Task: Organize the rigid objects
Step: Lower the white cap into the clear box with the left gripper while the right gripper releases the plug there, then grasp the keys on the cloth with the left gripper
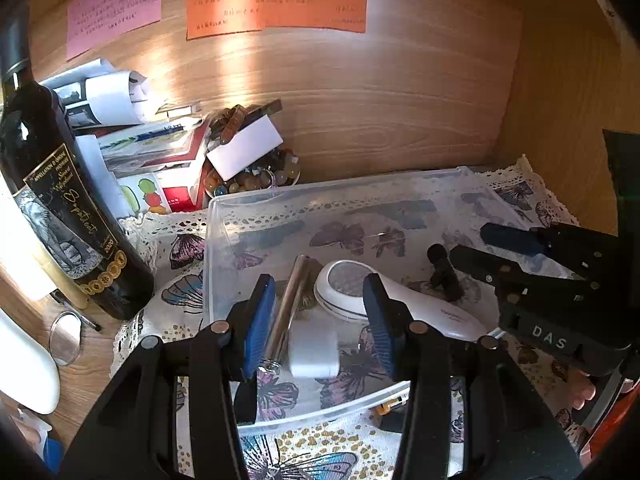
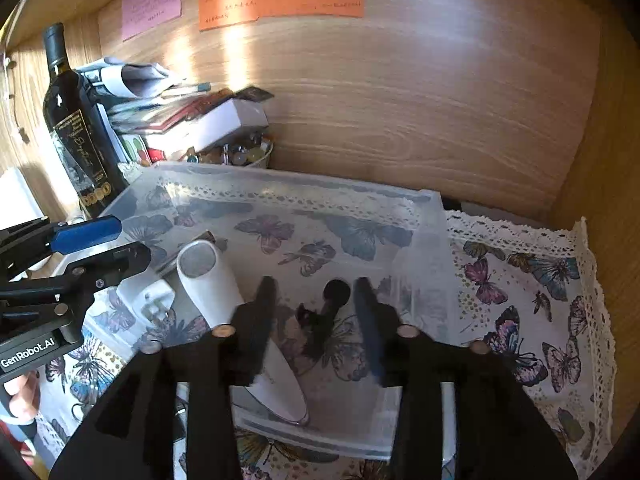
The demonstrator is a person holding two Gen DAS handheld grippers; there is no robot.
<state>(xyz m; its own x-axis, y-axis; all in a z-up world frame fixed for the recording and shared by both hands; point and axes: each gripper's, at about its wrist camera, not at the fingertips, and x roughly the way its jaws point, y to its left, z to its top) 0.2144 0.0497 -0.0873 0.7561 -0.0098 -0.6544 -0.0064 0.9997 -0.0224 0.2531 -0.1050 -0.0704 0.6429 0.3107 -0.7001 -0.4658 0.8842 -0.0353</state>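
A clear plastic bin (image 1: 212, 248) (image 2: 432, 248) sits on a butterfly cloth. Inside lie a white lint shaver (image 1: 404, 300) (image 2: 208, 276), a silver metal tube (image 1: 294, 296), a white plug adapter (image 1: 314, 350) (image 2: 146, 296) and a small black object (image 1: 444, 276) (image 2: 328, 312). My left gripper (image 1: 320, 320) is open above the tube and adapter, holding nothing. My right gripper (image 2: 316, 316) is open, its fingers on either side of the black object and apart from it. It also shows in the left wrist view (image 1: 520, 248), and the left gripper in the right wrist view (image 2: 100, 244).
A dark wine bottle (image 1: 60, 208) (image 2: 76, 128) stands left of the bin. Behind it are stacked boxes and papers (image 1: 152, 148) and a bowl of beads (image 1: 256, 176). Wooden walls (image 1: 380, 100) close the back and right. A small round mirror (image 1: 66, 338) lies at front left.
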